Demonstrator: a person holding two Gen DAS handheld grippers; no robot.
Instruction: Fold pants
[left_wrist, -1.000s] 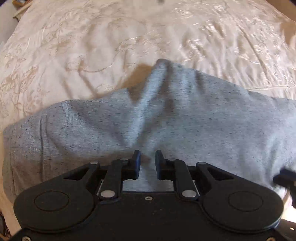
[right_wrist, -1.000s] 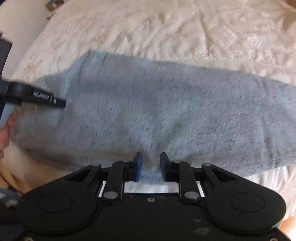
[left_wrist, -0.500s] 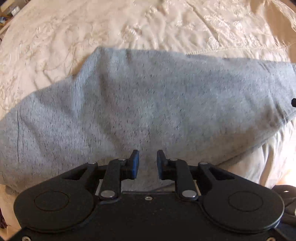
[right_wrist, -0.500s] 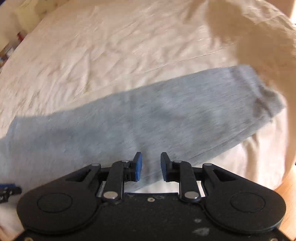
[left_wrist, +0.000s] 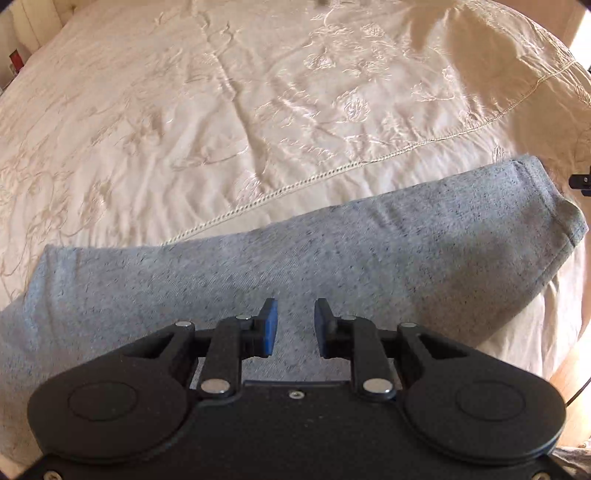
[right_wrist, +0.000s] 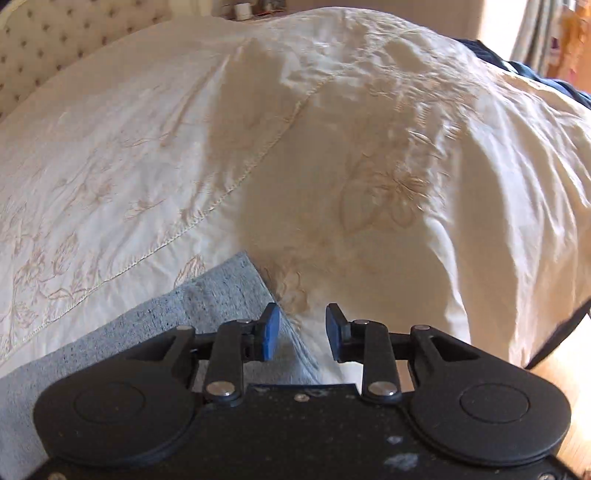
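Observation:
The grey heathered pants (left_wrist: 332, 254) lie flat on the cream bedspread (left_wrist: 221, 110), running from lower left to a hemmed end at the right. My left gripper (left_wrist: 295, 328) hovers over the middle of the pants, open and empty. In the right wrist view only the end of the pants (right_wrist: 207, 306) shows at lower left, with its edge passing under the gripper. My right gripper (right_wrist: 301, 332) is open and empty over that edge, where the grey cloth meets the bedspread (right_wrist: 332, 147).
The embroidered bedspread has a stitched seam (left_wrist: 332, 170) running diagonally. A tufted headboard (right_wrist: 55, 44) stands at the far left. The bed's edge drops off at the right, with a dark blue cloth (right_wrist: 546, 77) and wooden floor (right_wrist: 565, 373) beyond.
Both grippers have swept to the right along the pants. The left one now sees the hemmed end; the right one has gone from the middle to the end edge. The pants lie flatter.

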